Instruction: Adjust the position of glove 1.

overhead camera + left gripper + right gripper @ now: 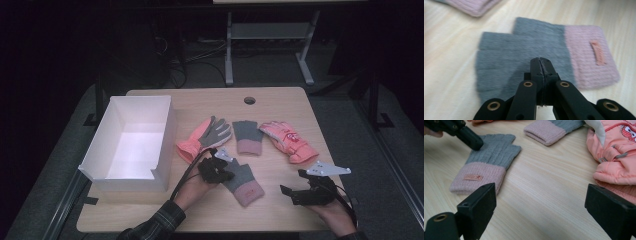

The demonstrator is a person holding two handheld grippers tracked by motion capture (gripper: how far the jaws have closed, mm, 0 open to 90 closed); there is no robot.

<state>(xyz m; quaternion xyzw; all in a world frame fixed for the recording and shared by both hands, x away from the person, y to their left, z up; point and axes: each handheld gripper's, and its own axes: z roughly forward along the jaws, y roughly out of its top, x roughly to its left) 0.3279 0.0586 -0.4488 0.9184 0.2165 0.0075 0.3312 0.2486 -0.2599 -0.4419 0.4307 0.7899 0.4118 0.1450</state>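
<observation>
Right now the left tongs (541, 60) sit with their jaws clenched together, tips pressed down on the grey body of the near knit glove (242, 181), which lies flat on the bench (280, 210) in front of the person, its pink cuff toward them. From the left gripper view I cannot tell whether a pinch of wool is caught between the jaws or they merely rest on top. The right tongs (300, 189) hover released, jaws wide apart, to the right of that glove and clear of it.

Judging by the layout, this is the pick-up step for 1 of 4 gloves: its knit partner (247, 136) lies farther back between a pink-and-grey glove (205, 137) and a padded pink glove (289, 140), and the white box (132, 142) stands open and unfilled at the left. The next move likely calls for a firm bite on the fabric, then a lift and a carry leftward over the box wall.
</observation>
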